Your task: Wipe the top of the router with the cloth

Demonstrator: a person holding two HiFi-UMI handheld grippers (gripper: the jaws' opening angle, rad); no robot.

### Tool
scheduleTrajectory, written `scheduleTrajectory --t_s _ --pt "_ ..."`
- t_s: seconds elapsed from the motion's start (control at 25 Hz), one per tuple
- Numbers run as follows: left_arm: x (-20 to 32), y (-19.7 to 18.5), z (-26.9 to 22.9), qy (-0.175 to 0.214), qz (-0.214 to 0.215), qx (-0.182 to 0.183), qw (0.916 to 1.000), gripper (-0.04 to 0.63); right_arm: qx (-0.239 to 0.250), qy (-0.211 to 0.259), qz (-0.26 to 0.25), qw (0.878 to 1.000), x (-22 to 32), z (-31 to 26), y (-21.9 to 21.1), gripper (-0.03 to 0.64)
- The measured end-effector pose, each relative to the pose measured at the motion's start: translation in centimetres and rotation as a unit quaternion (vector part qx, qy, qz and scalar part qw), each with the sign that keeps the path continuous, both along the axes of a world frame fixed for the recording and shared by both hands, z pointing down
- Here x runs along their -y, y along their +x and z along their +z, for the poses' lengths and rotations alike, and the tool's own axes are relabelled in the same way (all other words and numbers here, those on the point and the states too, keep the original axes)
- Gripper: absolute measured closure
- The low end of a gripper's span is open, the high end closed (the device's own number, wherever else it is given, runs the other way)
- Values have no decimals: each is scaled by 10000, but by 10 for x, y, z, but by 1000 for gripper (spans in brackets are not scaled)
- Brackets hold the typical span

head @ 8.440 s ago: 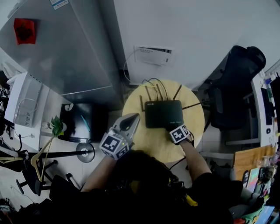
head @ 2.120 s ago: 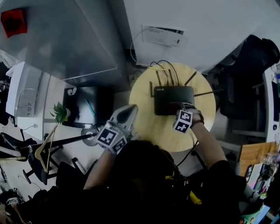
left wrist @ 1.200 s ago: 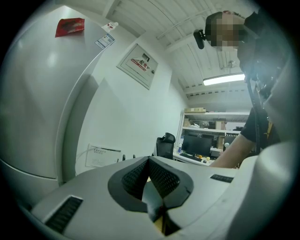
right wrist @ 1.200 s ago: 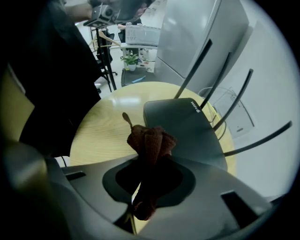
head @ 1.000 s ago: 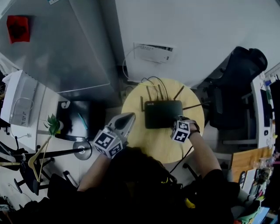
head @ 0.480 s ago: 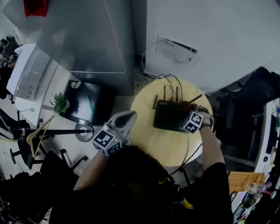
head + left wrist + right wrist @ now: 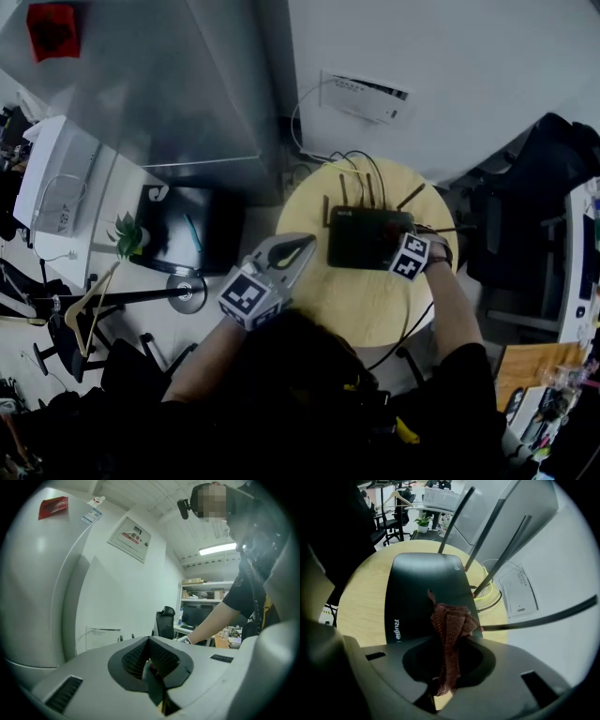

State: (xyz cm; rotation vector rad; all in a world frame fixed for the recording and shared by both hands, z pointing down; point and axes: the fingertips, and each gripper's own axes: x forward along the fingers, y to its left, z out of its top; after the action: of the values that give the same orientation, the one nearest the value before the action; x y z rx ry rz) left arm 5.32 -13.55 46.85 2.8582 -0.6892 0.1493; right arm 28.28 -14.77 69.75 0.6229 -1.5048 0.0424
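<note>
The black router lies on the round wooden table, its antennas sticking up along the back edge. My right gripper sits over the router's right end, shut on the reddish-brown cloth. The cloth bunches out of the jaws and rests on the router's top. In the head view the cloth is hidden under the gripper. My left gripper hovers at the table's left edge, apart from the router. It is tilted upward toward the wall, and its jaws are shut on nothing.
Cables run from the router's back to a white wall box. A grey cabinet stands left of the table. Below it are a black box, a small plant and a hanger stand. A black office chair stands at the right.
My right gripper, with the cloth in it, has slid along the router's right end, back from the antenna side toward the front. My left gripper has stayed by the table's left edge.
</note>
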Motion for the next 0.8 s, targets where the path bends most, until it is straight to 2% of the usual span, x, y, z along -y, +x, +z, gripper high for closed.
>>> scheduleTrajectory --t_s 0.2,0.56,0.8 --pt "-10 26 -14 138 364 -184 9991 603 244 22 216 9995 -29 1 -4 551" --pt "-28 33 -29 218 483 -497 9974 603 325 0 412 9986 -73 3 -22 551" --pt "-43 31 -28 198 446 -521 9974 603 485 55 604 9970 -85 1 -33 551"
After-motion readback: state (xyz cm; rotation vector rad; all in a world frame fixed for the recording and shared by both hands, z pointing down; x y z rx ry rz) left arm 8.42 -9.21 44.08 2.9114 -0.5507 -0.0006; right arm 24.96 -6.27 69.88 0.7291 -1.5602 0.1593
